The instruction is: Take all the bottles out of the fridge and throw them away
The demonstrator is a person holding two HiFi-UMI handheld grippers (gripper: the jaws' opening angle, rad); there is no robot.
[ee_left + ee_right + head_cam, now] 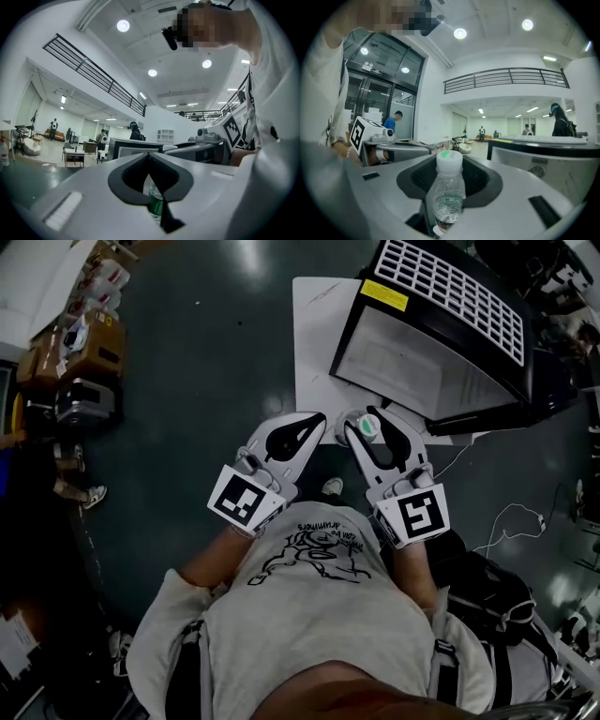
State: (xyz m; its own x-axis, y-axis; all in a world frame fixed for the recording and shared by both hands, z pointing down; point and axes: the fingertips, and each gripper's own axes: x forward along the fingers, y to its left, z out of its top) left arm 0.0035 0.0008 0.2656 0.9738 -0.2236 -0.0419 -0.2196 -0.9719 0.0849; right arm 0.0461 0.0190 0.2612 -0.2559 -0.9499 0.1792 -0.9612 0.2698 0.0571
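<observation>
Clear plastic bottle (448, 197), white-capped, is sitting clamped in my right gripper (450, 164). I'm holding my left gripper (149, 155) pinched together just left, near the black fridge (450, 343).

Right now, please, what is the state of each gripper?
Left gripper: jaws shut.
Right gripper: jaws closed on a clear bottle.

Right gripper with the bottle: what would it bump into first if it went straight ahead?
Likely nothing nearby. The right gripper, shut on the plastic bottle, points just past the fridge, which sits to its right. Ahead is open floor, though depth is hard to judge.
</observation>
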